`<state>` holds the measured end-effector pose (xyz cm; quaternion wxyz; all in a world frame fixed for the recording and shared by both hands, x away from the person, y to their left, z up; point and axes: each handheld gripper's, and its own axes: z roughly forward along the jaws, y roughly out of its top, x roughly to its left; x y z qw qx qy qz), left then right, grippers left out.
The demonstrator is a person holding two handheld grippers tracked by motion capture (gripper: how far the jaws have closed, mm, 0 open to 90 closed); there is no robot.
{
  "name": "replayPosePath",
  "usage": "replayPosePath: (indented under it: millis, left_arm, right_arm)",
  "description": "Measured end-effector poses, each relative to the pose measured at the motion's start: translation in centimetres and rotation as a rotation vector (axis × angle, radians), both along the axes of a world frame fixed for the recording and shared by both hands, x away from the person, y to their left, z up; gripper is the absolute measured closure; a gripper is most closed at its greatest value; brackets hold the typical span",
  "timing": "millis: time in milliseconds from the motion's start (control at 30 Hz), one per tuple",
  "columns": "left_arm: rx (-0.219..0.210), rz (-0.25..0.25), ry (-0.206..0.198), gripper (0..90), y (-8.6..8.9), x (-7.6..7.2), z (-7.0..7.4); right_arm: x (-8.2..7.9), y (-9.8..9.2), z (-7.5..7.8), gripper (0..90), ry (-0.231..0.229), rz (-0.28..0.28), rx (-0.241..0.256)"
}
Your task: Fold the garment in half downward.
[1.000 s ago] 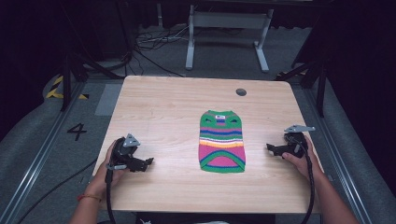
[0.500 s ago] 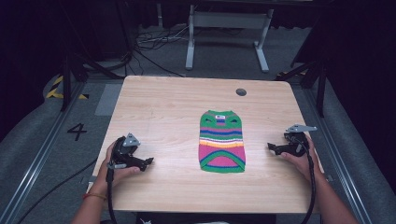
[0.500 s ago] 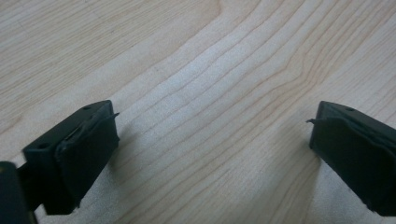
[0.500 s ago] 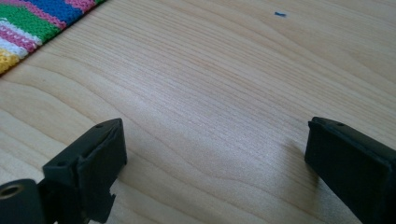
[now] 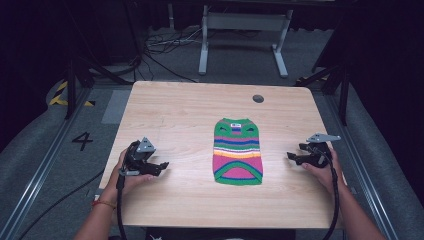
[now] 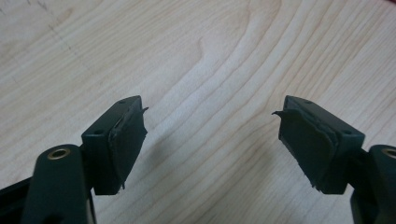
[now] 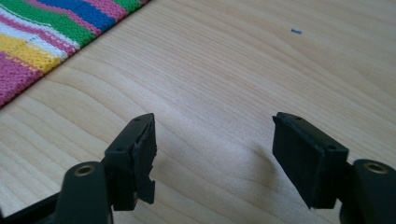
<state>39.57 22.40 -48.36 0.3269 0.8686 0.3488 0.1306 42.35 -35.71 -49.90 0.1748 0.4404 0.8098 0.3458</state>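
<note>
A small striped knitted sweater [image 5: 238,151] in green, pink, blue, yellow and white lies flat on the wooden table [image 5: 185,115], right of centre. Its edge also shows at the top left of the right gripper view [image 7: 42,37]. My left gripper [image 5: 163,166] rests near the table's left front, held in a hand, jaws open and empty over bare wood [image 6: 210,112]. On the right side my right gripper [image 5: 292,157] is open too, pointing toward the sweater and a short way from its hem, with nothing between its jaws [image 7: 212,140].
A round grommet hole [image 5: 258,98] sits near the table's far edge. Cables trail from both grippers off the front edge. Behind the table stand a metal frame [image 5: 240,30] and floor cables; a painted "4" [image 5: 82,141] marks the floor at left.
Both grippers have barely shifted; the left one edged slightly toward the table front. The sweater lies as before.
</note>
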Motion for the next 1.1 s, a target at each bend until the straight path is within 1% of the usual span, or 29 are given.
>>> replayPosePath:
  millis: [33, 67, 100, 133, 167, 200, 233, 267, 300, 333, 367, 400, 433, 467, 500, 533, 567, 600, 633, 667, 700, 733, 800, 867, 933, 967, 1033, 1067, 1100]
  left_arm:
    - [-0.002, -0.005, -0.002, 24.1, 0.1, 0.0, 0.1]
    - [0.009, 0.0, -0.007, 24.6, 0.1, 0.0, 0.1]
    - [0.009, 0.0, -0.007, 25.0, 0.1, 0.0, 0.1]
    - [0.021, 0.001, -0.016, 25.0, 0.2, 0.0, 0.2]
    - [0.008, 0.003, -0.019, 25.4, 0.3, 0.0, 0.3]
    - [0.008, 0.003, -0.019, 25.7, 0.3, 0.0, 0.3]
    - [-0.001, 0.003, -0.021, 25.7, 0.4, 0.2, 0.4]
    - [-0.021, 0.013, -0.019, 25.7, 0.4, 0.4, 0.4]
    - [-0.04, 0.022, -0.014, 26.0, 0.3, 0.6, 0.4]
    - [-0.045, 0.018, -0.012, 26.0, 0.1, 0.8, 0.4]
    - [-0.044, 0.016, -0.015, 25.9, -0.2, 1.0, 0.4]
    - [-0.042, -0.006, -0.024, 26.6, -0.7, 1.3, 0.5]
    - [-0.042, -0.006, -0.024, 29.5, -0.7, 1.3, 0.5]
    - [-0.04, -0.009, -0.034, 29.5, -1.0, 1.5, 0.5]
    - [-0.04, -0.015, -0.026, 30.1, -1.3, 1.7, 0.6]
    - [-0.029, -0.033, -0.029, 30.1, -1.7, 2.1, 0.7]
    - [-0.029, -0.037, -0.033, 31.4, -2.0, 2.3, 0.8]
    - [-0.044, -0.042, -0.027, 33.8, -2.2, 2.7, 0.8]
    - [-0.047, -0.052, -0.033, 38.6, -2.4, 2.9, 0.9]
    - [-0.047, -0.056, -0.031, 40.6, -2.8, 3.2, 1.0]
    - [-0.047, -0.056, -0.028, 40.1, -3.1, 3.5, 1.0]
    - [-0.046, -0.057, -0.027, 40.1, -3.5, 3.9, 1.0]
    - [-0.031, -0.069, -0.043, 41.3, -4.4, 4.7, 1.2]
    - [-0.045, -0.067, -0.046, 41.5, -5.0, 5.5, 1.3]
    - [-0.046, -0.069, -0.049, 41.9, -5.8, 6.3, 1.6]
    - [-0.053, -0.069, -0.057, 42.5, -6.1, 6.7, 1.7]
    - [-0.053, -0.065, -0.06, 43.5, -6.9, 7.7, 1.9]
    - [-0.054, -0.068, -0.065, 43.9, -7.1, 7.9, 2.0]
    - [-0.059, -0.06, -0.058, 44.2, -7.5, 8.4, 2.0]
  right_arm:
    - [-0.1, 0.0, 0.4, 32.4, -0.012, 0.01, 0.004]
    - [0.0, 0.1, 0.6, 33.3, -0.016, 0.012, 0.008]
    - [0.0, 0.1, 0.6, 33.3, -0.016, 0.012, 0.008]
    - [0.1, 0.1, 1.0, 35.8, -0.027, 0.009, 0.02]
    - [0.2, 0.2, 1.2, 37.1, -0.033, 0.011, 0.026]
    - [0.2, 0.2, 1.2, 37.1, -0.033, 0.011, 0.026]
    - [0.3, 0.5, 1.4, 44.0, -0.05, 0.019, 0.026]
    - [0.3, 0.5, 1.4, 44.0, -0.05, 0.019, 0.026]
    - [0.7, 1.1, 1.5, 45.7, -0.038, 0.03, 0.026]
    - [0.7, 1.1, 1.5, 45.7, -0.038, 0.03, 0.026]
    - [0.8, 1.4, 1.6, 47.0, -0.043, 0.038, 0.019]
    - [0.9, 1.7, 1.7, 47.5, -0.043, 0.049, 0.014]
    - [0.9, 1.7, 1.7, 47.5, -0.043, 0.049, 0.014]
    - [1.1, 2.3, 1.9, 48.0, -0.049, 0.063, 0.007]
    - [1.3, 2.6, 2.2, 48.9, -0.061, 0.066, 0.011]
    - [1.6, 2.9, 2.3, 48.2, -0.056, 0.077, 0.014]
    - [1.9, 3.3, 2.5, 48.3, -0.056, 0.085, 0.018]
    - [2.1, 3.6, 2.6, 48.2, -0.06, 0.087, 0.013]
    - [2.3, 3.9, 2.8, 48.3, -0.064, 0.092, 0.013]
    - [2.3, 4.1, 2.8, 48.6, -0.078, 0.101, 0.01]
    - [2.5, 4.3, 2.9, 48.6, -0.08, 0.111, 0.007]
    - [2.6, 4.5, 2.9, 48.7, -0.071, 0.115, 0.009]
    - [3.0, 4.8, 3.1, 50.6, -0.072, 0.12, 0.008]
    - [3.4, 5.2, 3.5, 51.8, -0.079, 0.119, 0.004]
    - [4.2, 5.5, 3.9, 52.3, -0.084, 0.123, 0.005]
    - [4.4, 5.7, 4.1, 52.5, -0.084, 0.123, 0.005]
    - [5.1, 6.1, 4.4, 55.0, -0.085, 0.128, 0.008]
    - [5.5, 6.4, 4.6, 55.0, -0.09, 0.133, -0.008]
    - [5.8, 6.7, 4.6, 54.9, -0.091, 0.134, -0.014]
